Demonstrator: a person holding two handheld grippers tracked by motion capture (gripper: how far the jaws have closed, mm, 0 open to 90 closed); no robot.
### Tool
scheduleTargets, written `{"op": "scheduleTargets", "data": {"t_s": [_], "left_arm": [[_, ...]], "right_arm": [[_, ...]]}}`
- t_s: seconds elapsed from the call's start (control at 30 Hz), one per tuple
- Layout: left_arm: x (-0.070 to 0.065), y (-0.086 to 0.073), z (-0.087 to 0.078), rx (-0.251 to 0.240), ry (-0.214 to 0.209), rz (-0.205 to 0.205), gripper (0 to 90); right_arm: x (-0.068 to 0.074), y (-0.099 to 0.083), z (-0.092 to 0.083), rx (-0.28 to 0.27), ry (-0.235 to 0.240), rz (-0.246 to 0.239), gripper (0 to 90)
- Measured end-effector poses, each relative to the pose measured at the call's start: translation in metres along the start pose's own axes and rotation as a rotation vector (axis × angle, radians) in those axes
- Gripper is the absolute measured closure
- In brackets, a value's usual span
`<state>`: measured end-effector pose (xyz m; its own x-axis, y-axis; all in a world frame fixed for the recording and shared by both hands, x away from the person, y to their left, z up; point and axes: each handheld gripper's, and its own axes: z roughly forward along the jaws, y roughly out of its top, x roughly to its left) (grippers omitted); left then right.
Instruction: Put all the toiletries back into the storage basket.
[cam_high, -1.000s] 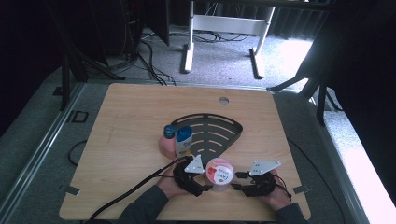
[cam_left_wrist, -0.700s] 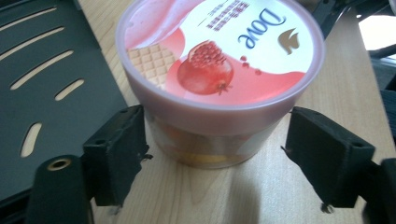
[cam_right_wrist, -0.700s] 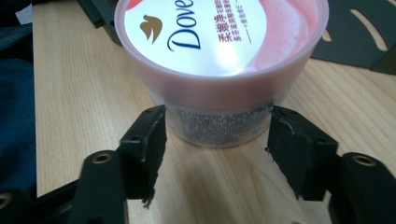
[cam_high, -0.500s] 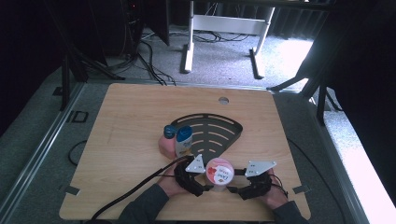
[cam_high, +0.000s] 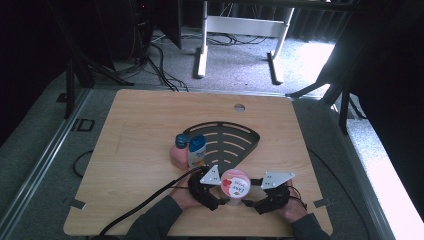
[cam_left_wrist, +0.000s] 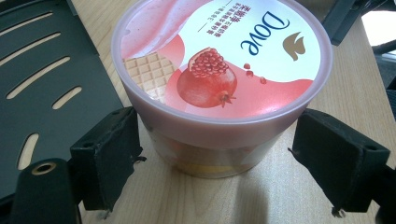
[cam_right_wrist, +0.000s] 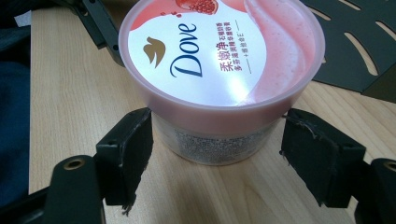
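Observation:
A pink Dove tub (cam_high: 235, 184) with a pomegranate on its lid stands upright on the wooden table near the front edge. My left gripper (cam_high: 218, 199) reaches it from the left and my right gripper (cam_high: 252, 202) from the right. In the left gripper view the tub (cam_left_wrist: 219, 88) sits between the black pads (cam_left_wrist: 112, 154) of the left gripper (cam_left_wrist: 219, 154), with a gap on the right side. In the right gripper view the tub (cam_right_wrist: 219, 70) stands between the pads (cam_right_wrist: 317, 154) of the right gripper (cam_right_wrist: 219, 149). Both pairs of jaws have just been opening around the tub.
A black slotted fan-shaped tray (cam_high: 230, 140) lies just behind the tub. At its left edge stand a pink bottle (cam_high: 177, 156) and a white bottle with a blue cap (cam_high: 196, 150). A round hole (cam_high: 239, 107) marks the table's far side. Cables trail off the front left.
The right gripper has edged a little to the left, toward the tub. The tub and the left gripper stay where they were.

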<state>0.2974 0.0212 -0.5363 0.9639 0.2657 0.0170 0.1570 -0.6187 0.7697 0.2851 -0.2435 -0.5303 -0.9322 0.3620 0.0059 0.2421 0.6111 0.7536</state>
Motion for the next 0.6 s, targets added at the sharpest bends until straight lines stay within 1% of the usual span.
{"op": "scheduleTargets", "data": {"t_s": [0.1, 0.2, 0.33, 0.53, 0.57, 0.6], "left_arm": [[-0.0012, 0.0005, -0.0004, 0.006, 0.006, 0.001, 15.6], [-0.003, 0.001, -0.001, 0.01, 0.019, 0.013, 15.6], [-0.0058, 0.0021, 0.0003, 0.014, 0.048, 0.033, 14.4], [-0.0054, 0.0031, -0.0002, -0.007, 0.039, 0.012, 14.0], [-0.0057, 0.0038, -0.0008, -0.007, 0.041, 0.02, 14.0], [-0.0064, 0.0044, -0.0005, -0.011, 0.042, 0.016, 14.0]], "right_arm": [[0.0014, 0.0006, 0.0001, 0.0, -0.006, -0.01, 24.8], [0.0024, 0.0009, 0.0003, 0.0, -0.012, -0.017, 24.5], [0.0029, 0.0015, 0.0004, 0.002, -0.019, -0.013, 24.6], [0.002, 0.0008, -0.0001, -0.001, -0.014, -0.002, 24.6], [0.0022, 0.0008, -0.0006, 0.0, -0.016, -0.004, 24.7], [0.002, 0.0007, -0.001, 0.001, -0.012, 0.002, 24.7]]}}
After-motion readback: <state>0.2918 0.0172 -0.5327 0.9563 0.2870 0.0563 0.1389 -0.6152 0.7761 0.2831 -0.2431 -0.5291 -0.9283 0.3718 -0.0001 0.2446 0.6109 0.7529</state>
